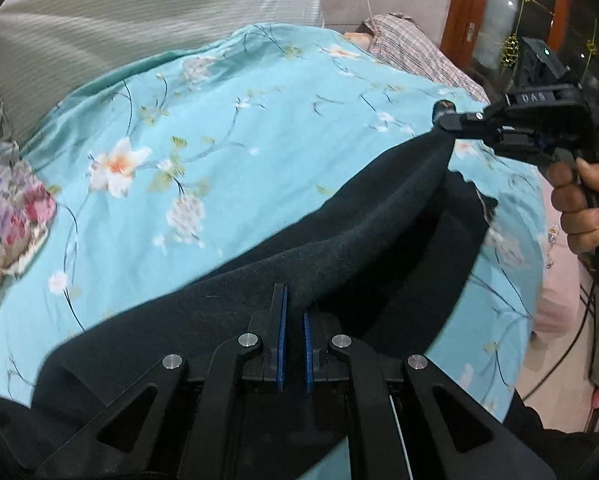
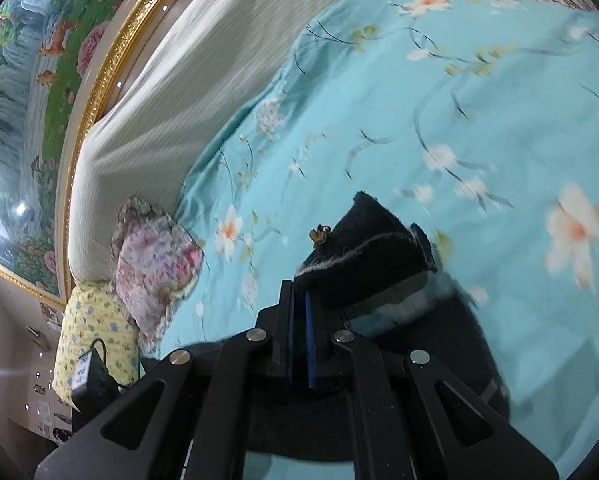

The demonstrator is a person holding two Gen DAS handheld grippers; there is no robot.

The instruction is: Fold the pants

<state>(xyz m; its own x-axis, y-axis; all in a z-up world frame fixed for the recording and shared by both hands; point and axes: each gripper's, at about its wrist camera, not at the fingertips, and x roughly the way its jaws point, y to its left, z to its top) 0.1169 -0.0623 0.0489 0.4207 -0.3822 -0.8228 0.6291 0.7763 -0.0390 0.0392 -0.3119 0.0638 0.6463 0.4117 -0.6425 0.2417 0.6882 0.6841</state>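
The black pants (image 1: 339, 232) hang stretched between both grippers above a turquoise floral bedspread (image 1: 219, 128). My left gripper (image 1: 293, 304) is shut on one edge of the pants. My right gripper (image 1: 445, 122) shows in the left wrist view at the upper right, shut on the far corner of the pants and lifting it. In the right wrist view my right gripper (image 2: 299, 292) pinches the waistband end of the pants (image 2: 363, 248), where a small brass clasp (image 2: 319, 236) sticks out. The rest of the pants droops below.
A grey-white headboard cushion (image 1: 119, 20) stands behind the bed. Floral pillows (image 2: 155, 264) and a yellow pillow (image 2: 95, 344) lie at the bed's left end. A plaid cloth (image 1: 415, 52) lies at the far corner. A gold-framed mural (image 2: 39, 100) is on the wall.
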